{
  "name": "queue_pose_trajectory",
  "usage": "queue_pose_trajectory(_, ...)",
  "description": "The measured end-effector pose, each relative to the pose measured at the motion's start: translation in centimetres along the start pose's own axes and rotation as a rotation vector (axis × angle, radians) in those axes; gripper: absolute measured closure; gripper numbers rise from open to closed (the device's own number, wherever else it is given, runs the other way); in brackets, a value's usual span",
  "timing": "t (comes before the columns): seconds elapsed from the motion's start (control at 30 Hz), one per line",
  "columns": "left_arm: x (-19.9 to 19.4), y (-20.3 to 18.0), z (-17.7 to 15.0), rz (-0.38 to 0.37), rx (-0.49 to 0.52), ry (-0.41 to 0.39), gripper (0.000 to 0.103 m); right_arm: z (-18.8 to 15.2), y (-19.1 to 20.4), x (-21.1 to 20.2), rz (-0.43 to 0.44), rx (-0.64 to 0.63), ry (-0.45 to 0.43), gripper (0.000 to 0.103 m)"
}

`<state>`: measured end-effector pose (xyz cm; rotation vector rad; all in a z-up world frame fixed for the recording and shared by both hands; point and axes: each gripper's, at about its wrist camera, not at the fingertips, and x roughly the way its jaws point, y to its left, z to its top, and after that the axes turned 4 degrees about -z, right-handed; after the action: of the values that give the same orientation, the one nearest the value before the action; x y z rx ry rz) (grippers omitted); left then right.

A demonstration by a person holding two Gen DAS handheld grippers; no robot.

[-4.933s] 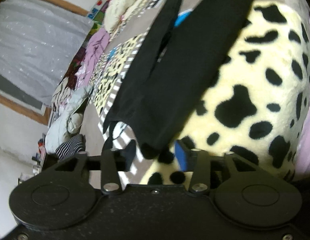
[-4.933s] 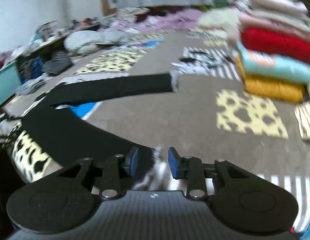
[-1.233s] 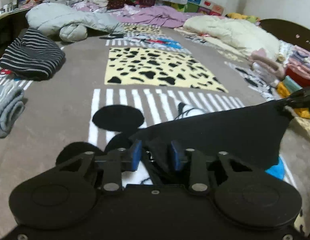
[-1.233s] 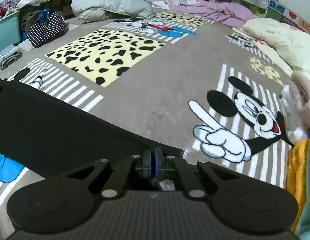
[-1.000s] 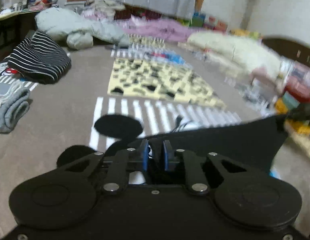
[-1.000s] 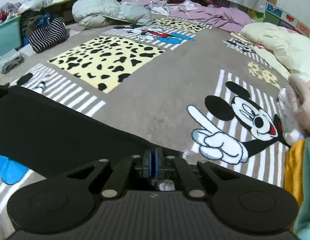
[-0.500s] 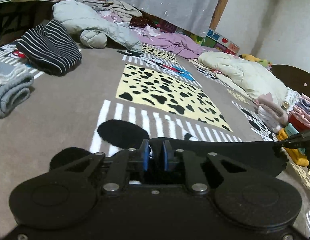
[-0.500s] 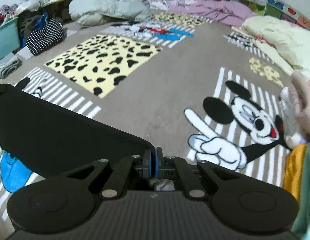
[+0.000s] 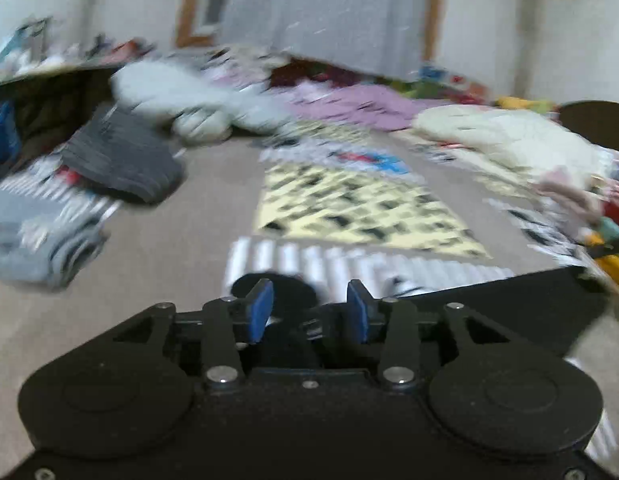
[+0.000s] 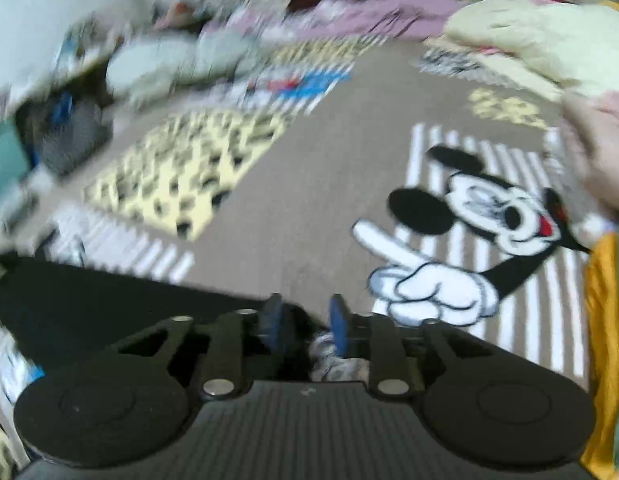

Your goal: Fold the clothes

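Note:
A black garment (image 9: 505, 308) lies flat on the patterned blanket (image 9: 169, 248), stretching from under my left gripper (image 9: 308, 316) toward the right. That gripper is open, its blue pads apart, with the garment's edge just below and behind them. In the right wrist view the same black garment (image 10: 101, 300) spreads to the left of my right gripper (image 10: 305, 322), which is open with a narrower gap. The cloth's corner lies under its left finger. Both views are blurred by motion.
A striped dark garment (image 9: 121, 160) and a grey folded piece (image 9: 37, 236) lie at the left. A cream duvet (image 9: 505, 140) and a stack of folded clothes (image 10: 605, 320) sit at the right. A cartoon mouse print (image 10: 481, 236) marks the blanket.
Both grippers were shut on the black garment half a second ago; both have opened and let it go. The garment now rests on the blanket. Both cameras are moving.

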<state>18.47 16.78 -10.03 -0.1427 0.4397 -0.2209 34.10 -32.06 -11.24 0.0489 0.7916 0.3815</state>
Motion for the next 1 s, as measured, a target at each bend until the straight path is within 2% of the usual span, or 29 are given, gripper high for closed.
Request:
queue_pose_trajectory(0.07,-0.8,-2.3,0.2,-0.103,0.06,-0.007,0.064,-0.9,-0.6,-1.2,0.011,0.077,-0.032,0.066)
queue_pose_trajectory(0.17,-0.7,-7.6,-0.8,-0.211,0.216,0.033,0.064,-3.1,-1.0,-1.9,0.034,0.185,-0.047,0.063)
queue_pose_trajectory(0.23,0.1,-11.0,-2.1,-0.234,0.329,0.072,0.064,-4.5,-1.0,-2.0,0.04,0.236,-0.053,0.063)
queue_pose_trajectory(0.3,0.9,-13.7,-3.1,-0.242,0.44,0.086,0.064,-5.9,-1.0,-1.8,-0.003,0.299,-0.052,0.062)
queue_pose_trajectory(0.4,2.2,-16.7,-4.3,-0.244,0.583,0.082,0.063,-7.7,-1.9,-2.4,0.006,0.476,-0.092,0.061)
queue_pose_trajectory(0.43,2.6,-17.0,-4.5,-0.24,0.599,0.08,0.063,-8.3,-2.2,-2.7,0.016,0.537,-0.112,0.061)
queue_pose_trajectory(0.47,2.8,-16.9,-4.6,-0.236,0.604,0.08,0.071,-8.9,-2.5,-3.0,0.027,0.599,-0.131,0.061)
queue_pose_trajectory(0.5,3.1,-16.9,-4.8,-0.231,0.608,0.08,0.081,-9.6,-2.8,-3.4,0.037,0.657,-0.154,0.061)
queue_pose_trajectory(0.53,3.3,-16.8,-4.9,-0.227,0.613,0.08,0.096,-10.2,-2.9,-3.6,0.053,0.703,-0.167,0.06)
queue_pose_trajectory(0.67,4.4,-16.6,-5.5,-0.209,0.632,0.079,0.097,-12.0,-2.5,-3.4,0.128,0.833,-0.157,0.06)
queue_pose_trajectory(0.77,4.8,-16.5,-5.9,-0.199,0.65,0.074,0.097,-11.9,-1.8,-2.6,0.15,0.859,-0.131,0.061)
queue_pose_trajectory(0.93,5.1,-16.8,-6.5,-0.213,0.669,0.069,0.097,-11.2,-1.9,-1.5,0.123,0.913,-0.134,0.063)
queue_pose_trajectory(0.97,5.1,-16.8,-6.6,-0.217,0.672,0.07,0.097,-11.1,-2.0,-1.3,0.102,0.921,-0.131,0.065)
queue_pose_trajectory(1.0,5.2,-16.8,-6.6,-0.218,0.674,0.071,0.097,-11.1,-2.1,-1.1,0.081,0.929,-0.128,0.073)
